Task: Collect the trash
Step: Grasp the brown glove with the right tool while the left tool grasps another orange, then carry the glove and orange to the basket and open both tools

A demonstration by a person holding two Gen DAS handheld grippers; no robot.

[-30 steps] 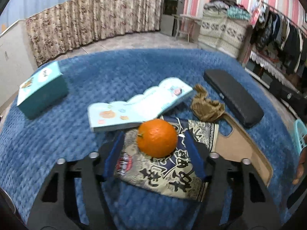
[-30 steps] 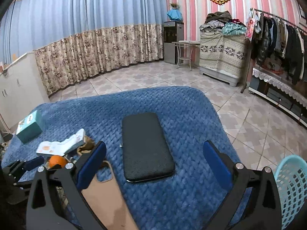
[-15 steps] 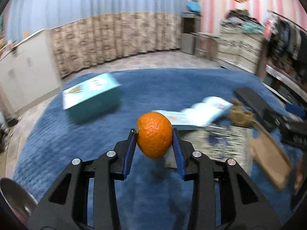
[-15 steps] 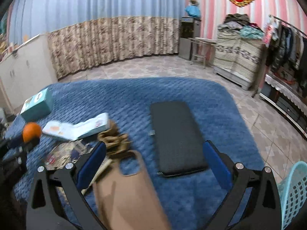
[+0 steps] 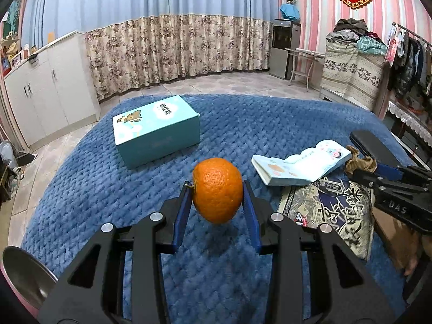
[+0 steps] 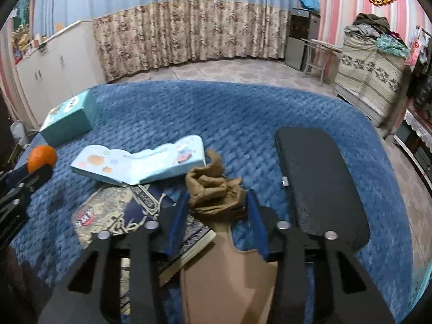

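My left gripper [image 5: 217, 197] is shut on an orange [image 5: 217, 189] and holds it above the blue blanket [image 5: 243, 116]; the orange also shows in the right wrist view [image 6: 42, 157]. A crumpled brown wrapper [image 6: 214, 189] lies on the blanket between the fingers of my right gripper [image 6: 217, 210], whose blue pads stand close on both sides of it. The wrapper also shows in the left wrist view [image 5: 360, 162]. Whether the pads press it I cannot tell.
An open children's booklet [image 6: 140, 162], a patterned packet [image 6: 121, 210], a tan phone case [image 6: 229, 278] and a black flat case [image 6: 318, 178] lie on the blanket. A teal box [image 5: 156, 128] stands further back. A metal bowl's rim [image 5: 24, 275] shows at lower left.
My left gripper lifted the orange off the patterned packet and carried it left. My right gripper moved left to the brown wrapper and its fingers closed in around it.
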